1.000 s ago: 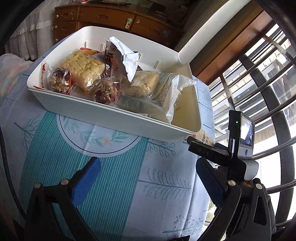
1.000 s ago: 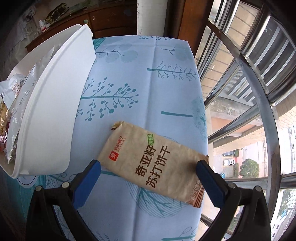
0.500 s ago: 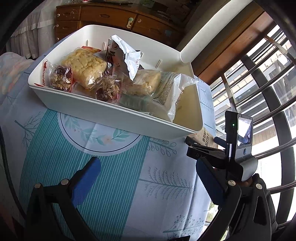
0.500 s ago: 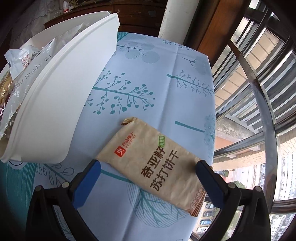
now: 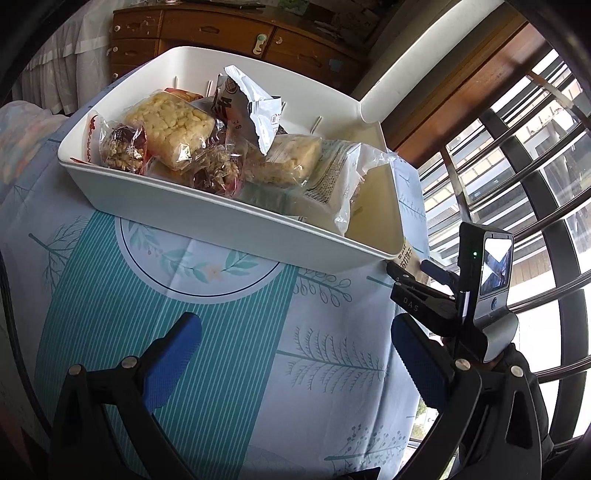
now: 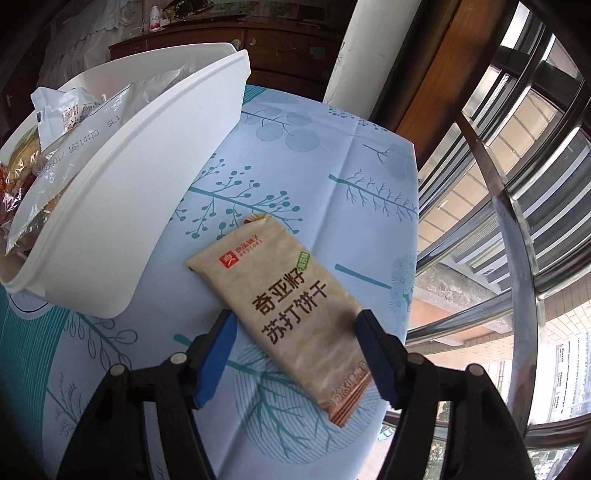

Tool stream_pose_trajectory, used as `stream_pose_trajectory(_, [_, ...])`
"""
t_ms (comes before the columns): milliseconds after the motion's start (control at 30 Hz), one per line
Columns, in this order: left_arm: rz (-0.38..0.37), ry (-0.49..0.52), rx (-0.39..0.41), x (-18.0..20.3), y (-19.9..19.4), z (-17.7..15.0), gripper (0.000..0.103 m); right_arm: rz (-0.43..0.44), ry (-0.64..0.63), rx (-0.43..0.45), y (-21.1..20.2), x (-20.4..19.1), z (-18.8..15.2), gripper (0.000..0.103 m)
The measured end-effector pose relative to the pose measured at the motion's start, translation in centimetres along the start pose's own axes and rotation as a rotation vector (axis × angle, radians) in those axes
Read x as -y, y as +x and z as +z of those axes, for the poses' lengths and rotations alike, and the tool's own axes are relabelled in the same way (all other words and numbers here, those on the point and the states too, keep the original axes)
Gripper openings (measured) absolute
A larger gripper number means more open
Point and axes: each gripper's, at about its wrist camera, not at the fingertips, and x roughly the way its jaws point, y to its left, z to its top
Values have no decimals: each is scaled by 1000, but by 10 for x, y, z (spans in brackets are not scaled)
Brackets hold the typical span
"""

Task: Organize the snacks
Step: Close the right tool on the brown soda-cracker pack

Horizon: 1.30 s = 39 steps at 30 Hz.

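Note:
A white bin [image 5: 236, 221] holds several wrapped snacks [image 5: 173, 129] on the patterned tablecloth. A tan cracker packet [image 6: 291, 302] lies flat on the cloth right of the bin [image 6: 122, 206]; a sliver of it shows in the left wrist view [image 5: 406, 256]. My right gripper [image 6: 295, 332] has its jaws partly closed around the packet's near half; the blue pads stand at its edges and I cannot tell if they press it. It also shows in the left wrist view [image 5: 417, 273]. My left gripper [image 5: 295, 354] is open and empty above the cloth, in front of the bin.
A wooden dresser [image 5: 229, 33] stands behind the table. A window with metal bars [image 6: 517, 192] runs along the right, close to the table's edge [image 6: 413, 258]. A white pillar [image 6: 354, 48] stands at the far corner.
My right gripper has moved forward over the cracker packet and its jaws have narrowed around it. The left gripper has hardly moved and stays open.

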Motion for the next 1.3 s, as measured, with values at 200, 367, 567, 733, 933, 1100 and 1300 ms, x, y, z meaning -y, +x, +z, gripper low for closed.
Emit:
stream_pose_trajectory(200, [-3, -13, 8, -5, -3, -3, 102, 0, -20, 3, -6, -2, -1, 44])
stream_pose_trajectory(367, [-6, -16, 16, -8, -6, -3, 102, 58, -8, -11, -12, -4, 0, 21])
stream_pose_trajectory(567, [-8, -28, 17, -15, -7, -3, 102, 38, -2, -31, -16, 2, 3, 22])
stream_pose_trajectory(733, [-6, -27, 4, -17, -4, -6, 102, 40, -8, -17, -13, 8, 9, 55])
stream_pose_trajectory(933, [-1, -30, -2, -20, -2, -6, 102, 57, -2, 0, -4, 17, 21, 72])
stream_pose_trajectory(1100, [0, -39, -3, -21, -2, -6, 102, 58, -12, -23, 10, 16, 22, 84])
stream_pose_trajectory(1300, [-14, -50, 7, -23, -3, -6, 102, 58, 7, -37, 19, 12, 17, 85])
